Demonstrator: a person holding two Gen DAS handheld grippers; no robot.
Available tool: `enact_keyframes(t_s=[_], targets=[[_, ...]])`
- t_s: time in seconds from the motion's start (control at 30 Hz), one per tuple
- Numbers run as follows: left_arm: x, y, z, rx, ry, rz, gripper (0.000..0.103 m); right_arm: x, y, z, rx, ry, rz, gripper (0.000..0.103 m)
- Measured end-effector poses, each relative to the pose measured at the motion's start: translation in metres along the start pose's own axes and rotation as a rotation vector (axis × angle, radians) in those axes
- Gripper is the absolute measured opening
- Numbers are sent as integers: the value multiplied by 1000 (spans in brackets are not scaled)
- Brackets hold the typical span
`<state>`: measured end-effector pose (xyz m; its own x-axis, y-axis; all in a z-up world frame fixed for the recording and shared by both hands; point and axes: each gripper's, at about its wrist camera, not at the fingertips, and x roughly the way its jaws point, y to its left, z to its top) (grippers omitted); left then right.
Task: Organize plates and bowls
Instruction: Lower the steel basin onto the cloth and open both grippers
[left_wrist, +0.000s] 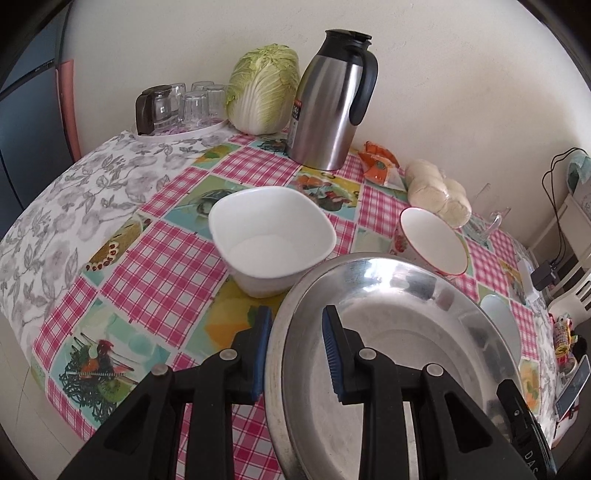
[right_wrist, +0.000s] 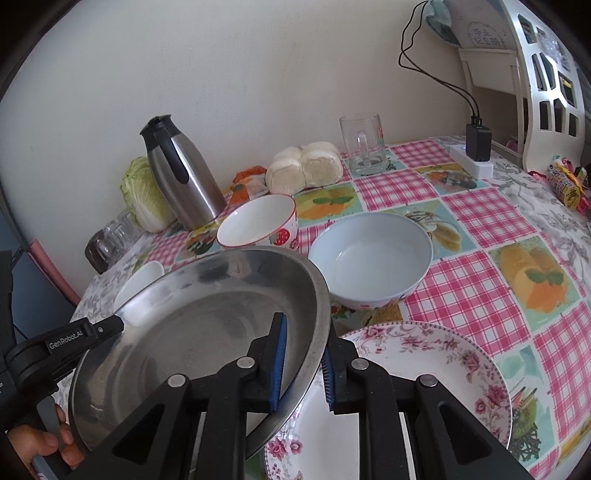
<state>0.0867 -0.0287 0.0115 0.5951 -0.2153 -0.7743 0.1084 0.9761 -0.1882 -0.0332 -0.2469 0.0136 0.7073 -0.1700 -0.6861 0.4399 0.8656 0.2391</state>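
While the left claw (left_wrist: 295, 354) and right claw (right_wrist: 304, 363) are each grasping opposite rims of the steel plate (right_wrist: 207, 314), it is hanging over the floral plate (right_wrist: 424, 365); the next move calls for level lowering onto it.

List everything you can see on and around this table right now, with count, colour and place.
steel plate: one, silver, held over the table's near edge
floral plate: one, white and pink, partly under the steel plate
square bowl: one, white, left middle
strawberry bowl: one, white with red rim, before the jug
round bowl: one, pale blue, middle
thermos jug: one, steel and black, by the wall
cabbage: one, green, left of the jug
glass mug: one, clear, by the wall
buns: one bag, white, beside the mug
left gripper: black, clamps the plate's left rim
right gripper: black, clamps its right rim
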Motion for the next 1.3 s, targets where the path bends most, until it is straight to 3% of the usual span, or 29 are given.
enact_keyframes(t_s=[0.53,1.3], targets=[[32,1,-10,11,49,47,29,27,0,-14,-20,77,-33,20],[55,-2,-3,23,49,22,29,45,3,-13,-83,66,-85,20]])
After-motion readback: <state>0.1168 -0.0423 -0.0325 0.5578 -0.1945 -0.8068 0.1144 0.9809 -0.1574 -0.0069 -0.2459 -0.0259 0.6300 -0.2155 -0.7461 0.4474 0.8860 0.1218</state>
